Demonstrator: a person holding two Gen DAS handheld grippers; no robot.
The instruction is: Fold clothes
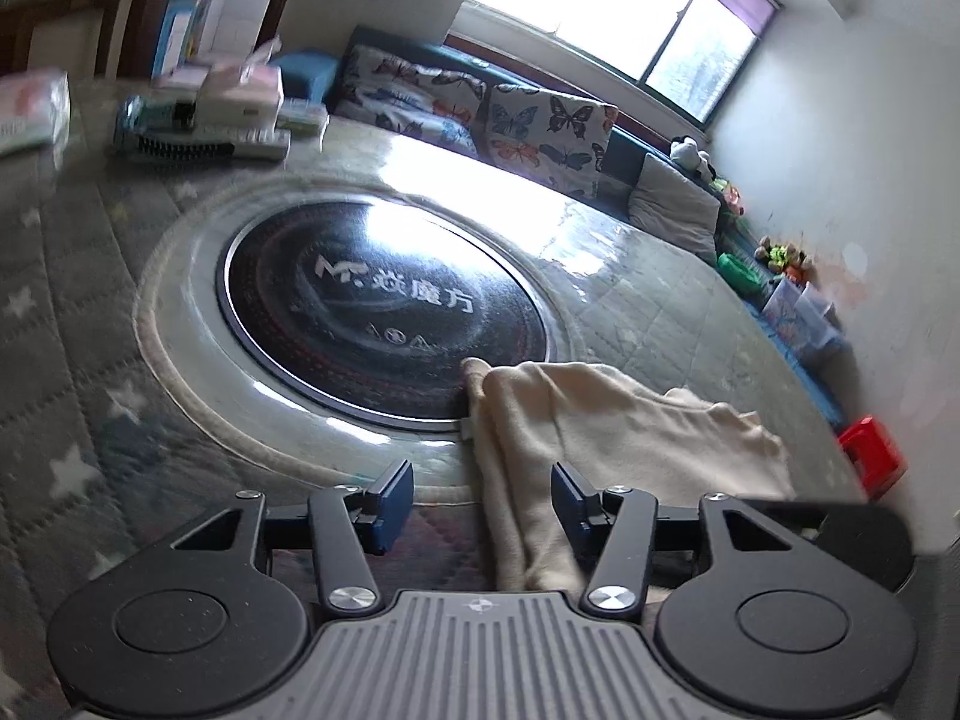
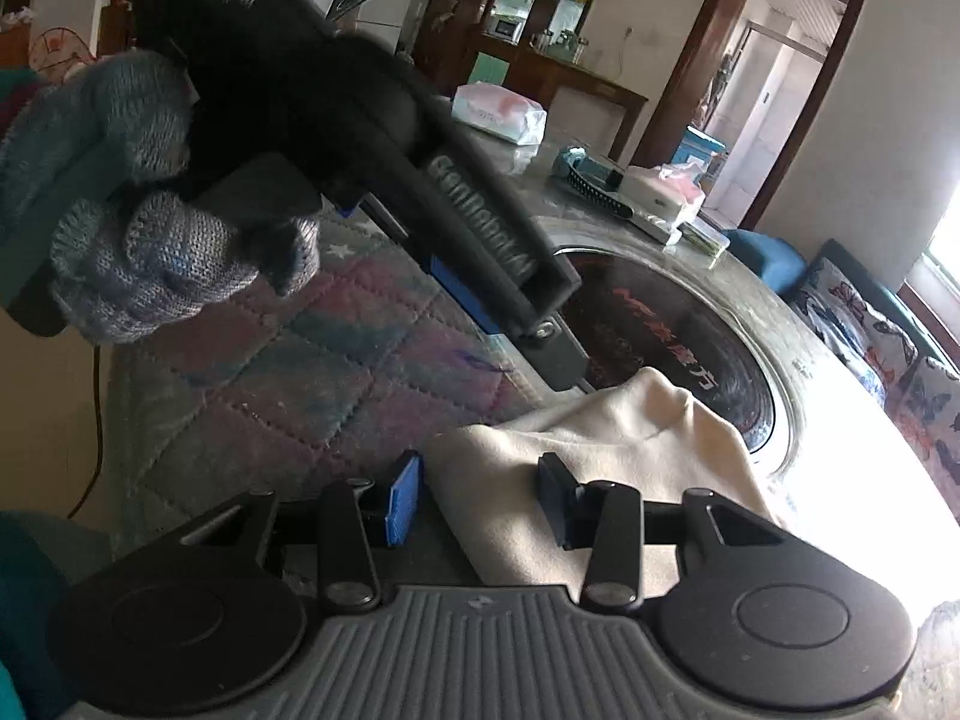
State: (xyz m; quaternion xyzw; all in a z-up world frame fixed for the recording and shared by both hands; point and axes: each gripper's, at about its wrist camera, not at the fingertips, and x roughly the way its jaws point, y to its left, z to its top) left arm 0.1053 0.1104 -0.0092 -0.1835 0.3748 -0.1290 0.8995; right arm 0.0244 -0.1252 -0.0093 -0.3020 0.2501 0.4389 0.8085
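A cream garment [image 1: 612, 420] lies bunched on the quilted table cover [image 1: 72, 312], its far corner reaching the rim of a black round plate [image 1: 384, 306]. In the left wrist view my left gripper [image 1: 483, 501] is open, and a fold of the garment runs between its blue-padded fingers, close to the right one. My right gripper [image 2: 478, 498] is also open, with the garment [image 2: 606, 450] lying between its fingers and under the right one. A grey-gloved hand [image 2: 120, 210] holds the left tool's black housing [image 2: 336, 120] above the table, just beyond the cloth.
At the table's far side lie a tissue pack [image 2: 498, 114], small boxes [image 1: 240, 90] and a dark comb [image 1: 174, 150]. Behind it stands a sofa with butterfly cushions [image 1: 540, 126]. A red stool [image 1: 870, 456] is on the floor at the right. A doorway [image 2: 774, 60] opens beyond.
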